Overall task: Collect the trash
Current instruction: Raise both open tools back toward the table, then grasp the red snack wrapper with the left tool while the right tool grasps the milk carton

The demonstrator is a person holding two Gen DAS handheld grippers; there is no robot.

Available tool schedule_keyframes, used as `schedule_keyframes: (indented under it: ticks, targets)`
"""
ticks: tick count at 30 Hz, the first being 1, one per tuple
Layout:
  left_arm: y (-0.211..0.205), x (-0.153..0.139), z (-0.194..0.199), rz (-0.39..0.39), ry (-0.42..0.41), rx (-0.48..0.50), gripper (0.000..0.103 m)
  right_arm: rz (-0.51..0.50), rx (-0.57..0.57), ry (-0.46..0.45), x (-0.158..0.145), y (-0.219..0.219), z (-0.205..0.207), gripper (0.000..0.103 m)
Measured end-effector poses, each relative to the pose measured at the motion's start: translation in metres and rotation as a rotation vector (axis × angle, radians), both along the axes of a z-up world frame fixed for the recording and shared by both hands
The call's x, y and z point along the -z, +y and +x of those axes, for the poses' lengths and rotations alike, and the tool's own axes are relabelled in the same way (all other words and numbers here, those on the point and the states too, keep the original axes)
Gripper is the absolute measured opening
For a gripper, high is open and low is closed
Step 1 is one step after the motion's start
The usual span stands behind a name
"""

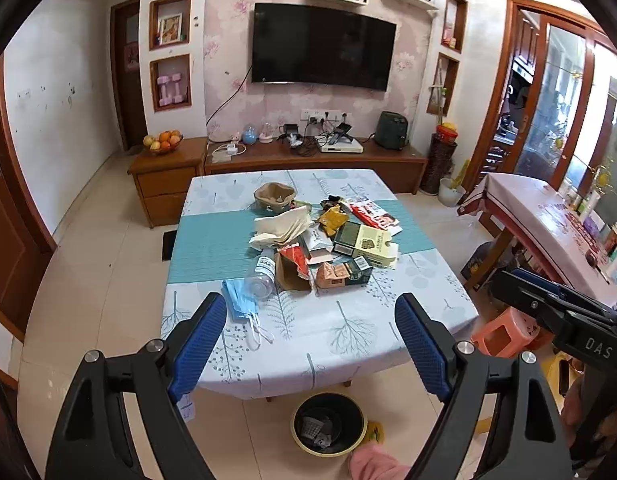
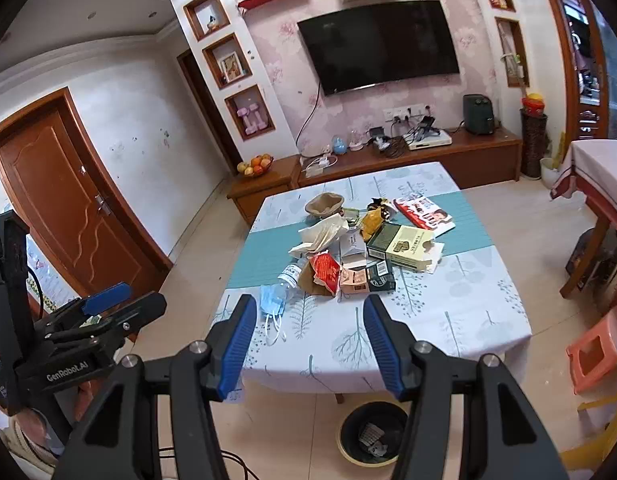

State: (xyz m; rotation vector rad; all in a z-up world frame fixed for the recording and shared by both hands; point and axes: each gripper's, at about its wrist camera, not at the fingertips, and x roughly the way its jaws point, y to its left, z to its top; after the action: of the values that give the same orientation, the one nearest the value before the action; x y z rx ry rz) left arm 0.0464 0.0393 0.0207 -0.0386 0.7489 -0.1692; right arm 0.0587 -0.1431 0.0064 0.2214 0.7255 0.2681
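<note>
A heap of trash covers the middle of the table (image 1: 348,332): a blue face mask (image 1: 238,300), a clear plastic bottle (image 1: 264,272), crumpled paper (image 1: 280,228), a green and cream carton (image 1: 364,244), a red wrapper (image 1: 294,258) and small boxes. A black bin (image 1: 328,424) with some scraps stands on the floor under the near table edge. My left gripper (image 1: 310,308) hangs open above the near edge, nothing between its fingers. My right gripper (image 2: 308,308) is also open and empty, short of the mask (image 2: 272,300) and the bin (image 2: 372,434).
An orange plastic stool (image 2: 600,348) stands right of the table. A second table (image 1: 548,220) with a pink cloth is at the right. Behind stand a wooden TV cabinet (image 1: 316,160), a fruit bowl (image 1: 162,142) and a wall TV (image 1: 322,46). A brown egg tray (image 1: 274,196) sits at the table's back.
</note>
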Motion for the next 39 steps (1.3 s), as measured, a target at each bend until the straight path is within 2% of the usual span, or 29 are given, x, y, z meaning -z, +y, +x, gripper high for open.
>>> schedule_keyframes:
  ticks: [7, 12, 15, 19, 23, 27, 30, 34, 39]
  targets:
    - [-0.008, 0.035, 0.065, -0.049, 0.096, -0.052, 0.085, -0.070, -0.112, 0.058, 0.034, -0.012, 0.078, 0.056]
    - [-0.019, 0.074, 0.119, -0.096, 0.190, -0.105, 0.085, -0.218, -0.225, 0.116, 0.068, -0.010, 0.139, 0.056]
    - [-0.026, 0.103, 0.149, -0.090, 0.243, -0.147, 0.085, -0.273, -0.321, 0.145, 0.092, -0.006, 0.172, 0.056]
    - [-0.033, 0.136, 0.179, -0.078, 0.311, -0.184, 0.069, -0.344, -0.457, 0.191, 0.126, 0.007, 0.212, 0.056]
    - [-0.030, 0.161, 0.194, -0.107, 0.369, -0.233, 0.068, -0.452, -0.587, 0.247, 0.169, 0.029, 0.247, 0.056]
    - [-0.027, 0.174, 0.199, -0.106, 0.397, -0.272, 0.068, -0.550, -0.719, 0.272, 0.198, 0.049, 0.263, 0.056]
    - [-0.023, 0.183, 0.203, -0.141, 0.433, -0.287, 0.068, -0.596, -0.815, 0.284, 0.214, 0.060, 0.266, 0.056]
    - [-0.017, 0.195, 0.209, -0.217, 0.477, -0.284, 0.068, -0.618, -0.875, 0.255, 0.221, 0.066, 0.266, 0.056]
    - [-0.018, 0.209, 0.222, -0.279, 0.518, -0.266, 0.068, -0.598, -0.931, 0.250, 0.222, 0.064, 0.264, 0.045]
